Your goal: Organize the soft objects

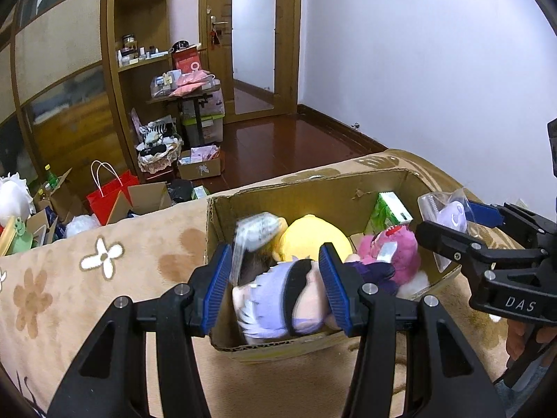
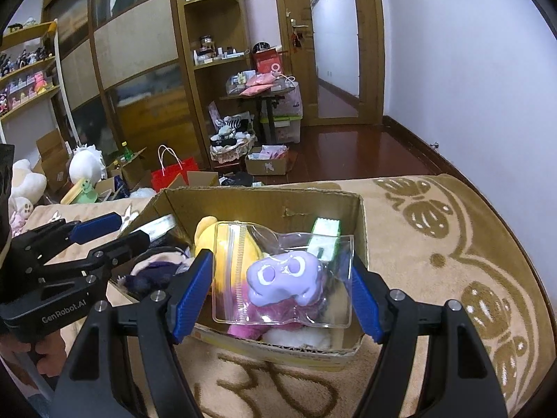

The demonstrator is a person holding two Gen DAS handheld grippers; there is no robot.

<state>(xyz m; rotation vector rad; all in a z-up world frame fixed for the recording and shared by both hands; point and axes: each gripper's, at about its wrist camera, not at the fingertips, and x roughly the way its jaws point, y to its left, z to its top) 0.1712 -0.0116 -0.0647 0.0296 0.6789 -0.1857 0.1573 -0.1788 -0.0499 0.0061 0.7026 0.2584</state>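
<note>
Left gripper, marked "GenRobot.AI", clenched on a lilac-haired plush doll over the cardboard box. Right gripper, stamped "DAS", grasping a clear zip bag with 1 purple squishy figure.

Bagged purple toy above cardboard box (plushies inside).

A bed covered by a tan plush blanket with brown butterfly and white flower patterns is carrying an open cardboard box, which is sitting directly on the blanket near the bed's edge.
</note>
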